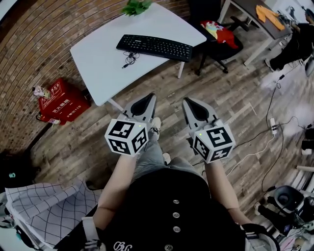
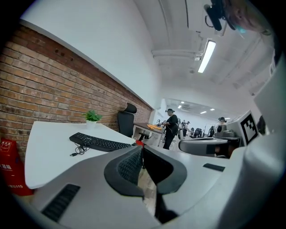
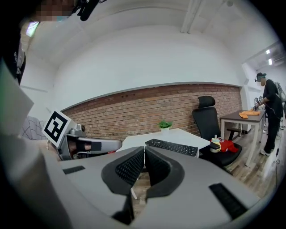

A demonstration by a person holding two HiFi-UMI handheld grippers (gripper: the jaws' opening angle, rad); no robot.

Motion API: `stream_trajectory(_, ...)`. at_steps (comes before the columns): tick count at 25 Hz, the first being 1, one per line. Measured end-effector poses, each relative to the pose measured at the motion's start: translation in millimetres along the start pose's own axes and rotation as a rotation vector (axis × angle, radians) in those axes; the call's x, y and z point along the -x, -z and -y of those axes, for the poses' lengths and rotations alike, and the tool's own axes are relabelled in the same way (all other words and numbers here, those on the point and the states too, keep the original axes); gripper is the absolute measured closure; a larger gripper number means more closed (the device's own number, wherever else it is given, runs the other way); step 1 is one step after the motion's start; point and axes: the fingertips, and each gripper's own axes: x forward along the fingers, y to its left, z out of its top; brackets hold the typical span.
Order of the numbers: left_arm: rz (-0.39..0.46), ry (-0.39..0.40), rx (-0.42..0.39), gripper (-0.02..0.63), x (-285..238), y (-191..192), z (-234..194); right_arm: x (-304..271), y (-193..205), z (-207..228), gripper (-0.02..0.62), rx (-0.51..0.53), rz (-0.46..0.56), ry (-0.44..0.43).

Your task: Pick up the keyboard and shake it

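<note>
Both tools were held out side by side above the wooden floor (image 1: 162, 83), short of the table. The left gripper (image 1: 148, 97) had its jaws pressed together with nothing between them. The right gripper (image 1: 189, 102), just beside it, was closed the same way and equally empty.

The black keyboard (image 1: 154, 47) lay flat on the white table (image 1: 95, 61), ahead of both tips and well apart from them, untouched. In the left gripper view it sat ahead and to the left of the jaws; in the right gripper view, ahead and slightly to the right. Its cable (image 1: 128, 60) lay bunched on the tabletop beside the keyboard's near edge. A small green plant (image 1: 136, 6) stood beyond the keyboard at the table's far edge. A black chair (image 1: 221, 46) carrying something red stood ahead and to the right of the right gripper. A red box (image 1: 61, 103) sat by the brick wall (image 1: 29, 54), off to the left of the left gripper.
</note>
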Motion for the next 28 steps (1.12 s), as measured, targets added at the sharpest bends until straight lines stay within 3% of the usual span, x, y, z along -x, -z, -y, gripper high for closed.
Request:
stream_trajectory(12,-0.022,0.029,0.013,0.589,-106,-41,-99,-132,-34,67,0.568,-0.03,0.0,0.02)
stream_trajectory(19,-0.08,0.085,0.012,0.589,-165,-60,-159,-216,-51,100,0.568,-0.058,-0.031,0.062)
stream_trajectory(28,-0.141,0.147,0.042,0.589,-204,-50,-184,-247,-42,123,0.568,-0.11,-0.079,0.128)
